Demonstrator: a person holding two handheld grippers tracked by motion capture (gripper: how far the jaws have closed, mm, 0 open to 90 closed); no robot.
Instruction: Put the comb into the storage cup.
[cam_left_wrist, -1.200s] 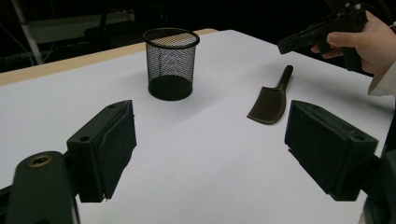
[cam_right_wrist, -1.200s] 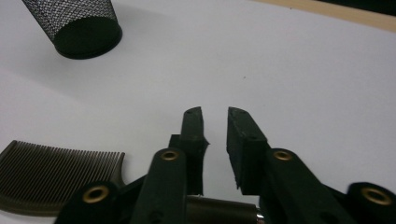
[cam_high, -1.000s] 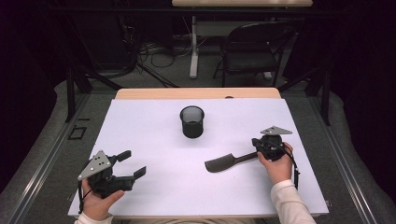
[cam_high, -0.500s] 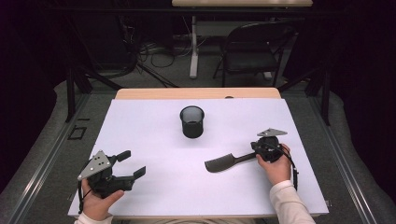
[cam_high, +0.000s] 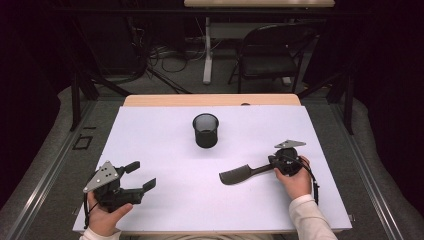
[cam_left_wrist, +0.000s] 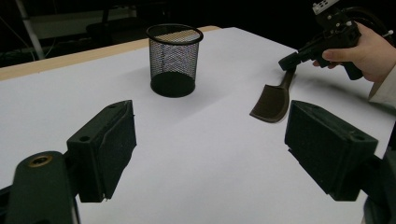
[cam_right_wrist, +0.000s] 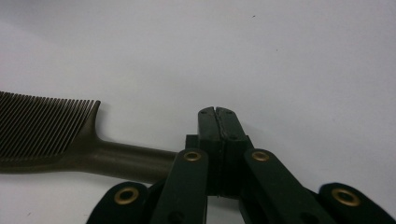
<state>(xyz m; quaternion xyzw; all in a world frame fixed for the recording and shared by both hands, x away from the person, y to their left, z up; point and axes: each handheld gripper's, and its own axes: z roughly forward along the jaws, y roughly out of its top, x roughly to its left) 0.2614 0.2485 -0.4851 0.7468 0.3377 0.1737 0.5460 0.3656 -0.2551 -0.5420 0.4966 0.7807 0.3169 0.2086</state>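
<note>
Black plastic comb (cam_high: 240, 174), pinched at its handle tip by the right gripper (cam_high: 274, 164) (left gripper (cam_high: 141, 175) spread), could pivot loose short of the mesh cup (cam_high: 206, 130) at upper centre.

The tongs (cam_right_wrist: 215, 111) are sitting closed at lower centre, tips meeting. The comb (cam_right_wrist: 70, 142) is lying at left on the white table (cam_right_wrist: 280, 56), its handle passing behind the tongs.
</note>
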